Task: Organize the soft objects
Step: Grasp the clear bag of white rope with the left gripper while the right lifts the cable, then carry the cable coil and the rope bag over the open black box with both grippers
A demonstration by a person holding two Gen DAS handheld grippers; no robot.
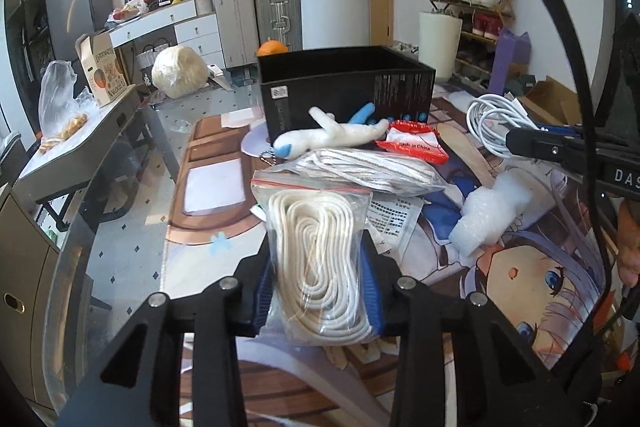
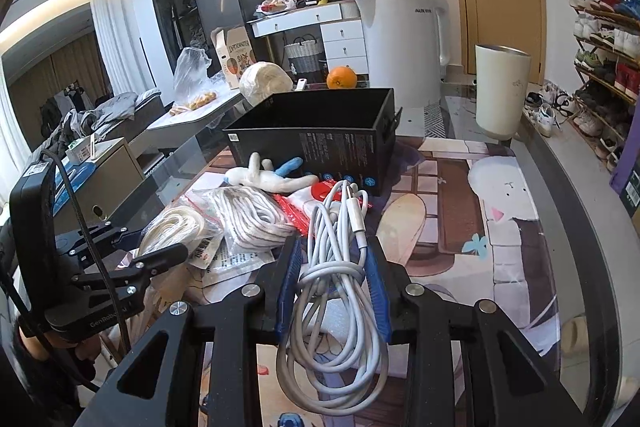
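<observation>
My left gripper (image 1: 320, 267) is shut on a clear zip bag of coiled cream rope (image 1: 316, 259), its blue pads pressing both sides. Behind it lie a second bag of white rope (image 1: 368, 167), a white and blue plush toy (image 1: 332, 135) and a red packet (image 1: 416, 145), all in front of an open black box (image 1: 344, 83). My right gripper (image 2: 332, 267) is shut on a bundle of white cable (image 2: 336, 283), held above the mat. In the right wrist view the black box (image 2: 312, 135) sits straight ahead, with the plush toy (image 2: 268, 177) at its base.
A printed mat (image 2: 500, 211) covers the glass table (image 1: 120, 247). White foam pieces (image 1: 488, 215) lie to the right, paper leaflets (image 1: 392, 219) under the bags. An orange (image 2: 341, 77), a white cup (image 2: 500, 91) and a white appliance (image 2: 400, 35) stand beyond the box.
</observation>
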